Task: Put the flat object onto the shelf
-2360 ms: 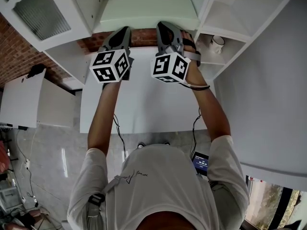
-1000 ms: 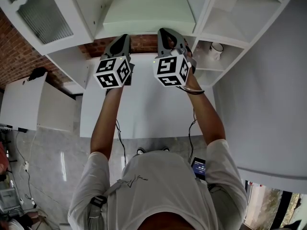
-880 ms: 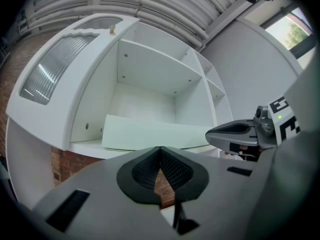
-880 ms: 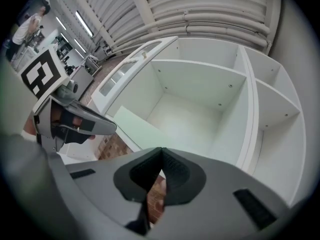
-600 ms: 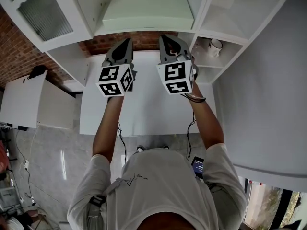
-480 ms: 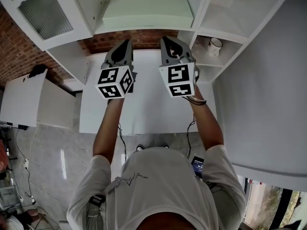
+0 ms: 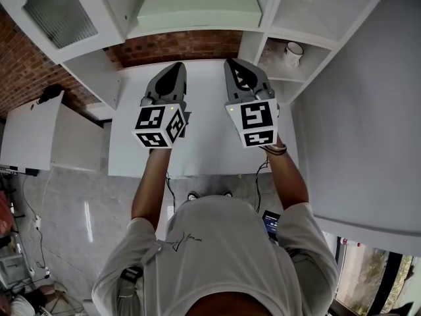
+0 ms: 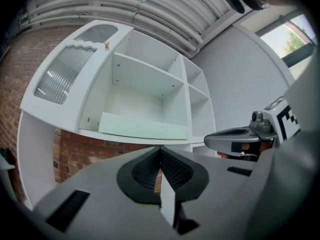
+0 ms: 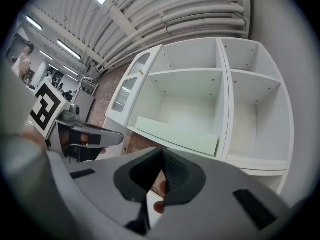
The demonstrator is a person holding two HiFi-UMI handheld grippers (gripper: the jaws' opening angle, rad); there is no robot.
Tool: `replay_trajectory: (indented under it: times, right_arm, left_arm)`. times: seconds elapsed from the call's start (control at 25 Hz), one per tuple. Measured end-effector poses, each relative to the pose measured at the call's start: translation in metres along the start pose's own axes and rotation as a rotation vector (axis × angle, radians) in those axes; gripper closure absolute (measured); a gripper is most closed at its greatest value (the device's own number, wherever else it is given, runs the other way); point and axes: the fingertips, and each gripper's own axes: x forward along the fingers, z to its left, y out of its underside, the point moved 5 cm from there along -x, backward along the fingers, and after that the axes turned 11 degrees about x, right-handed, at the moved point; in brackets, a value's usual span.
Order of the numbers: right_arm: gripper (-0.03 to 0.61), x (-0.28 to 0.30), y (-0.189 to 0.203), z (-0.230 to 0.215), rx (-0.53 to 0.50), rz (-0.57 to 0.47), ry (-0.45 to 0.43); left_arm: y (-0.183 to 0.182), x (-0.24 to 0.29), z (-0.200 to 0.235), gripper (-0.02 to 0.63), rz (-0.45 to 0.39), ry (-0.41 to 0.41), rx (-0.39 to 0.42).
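- No word, brand or number clear enough to read anywhere.
- Black-and-white square code patterns on the marker cube (image 7: 160, 125) of the left gripper (image 7: 175, 68): blocky shapes only, no letters or digits.
- Same kind of patterns on the second marker cube (image 7: 256, 124), on the right gripper (image 7: 233, 64); likewise nothing to read.
- Thin dark scribble print (image 7: 186, 240) on the back of the white shirt (image 7: 217, 262): too small to make out.
- Small lit screen (image 7: 272, 220) beside the person's right arm: pale marks, too small to read.
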Motion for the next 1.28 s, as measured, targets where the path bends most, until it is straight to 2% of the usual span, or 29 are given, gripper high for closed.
replay_trajectory:
  times: [0.44,0.68,1.08,1.28]
  right_arm:
    - [0.551,-0.043,0.029,0.016,0.030,0.052,-0.031]
    - [0.551,-0.062,0.048,0.014,0.100,0.083,-0.035]
    - [0.551,-0.093,0.086,0.026,0.144,0.187,-0.044]
    - [0.551,-0.107,0.108,0.030,0.211,0.237,-0.047]
  left_arm:
    - [0.012,-0.036,-0.021,0.600,0.019,-0.006,0.009]
    - [0.026,-0.051,-0.035,0.600,0.051,0.003,0.008]
    - [0.060,-0.076,-0.054,0.600,0.128,0.025,-0.034]
    - [0.072,-0.089,-0.058,0.600,0.159,0.027,-0.064]
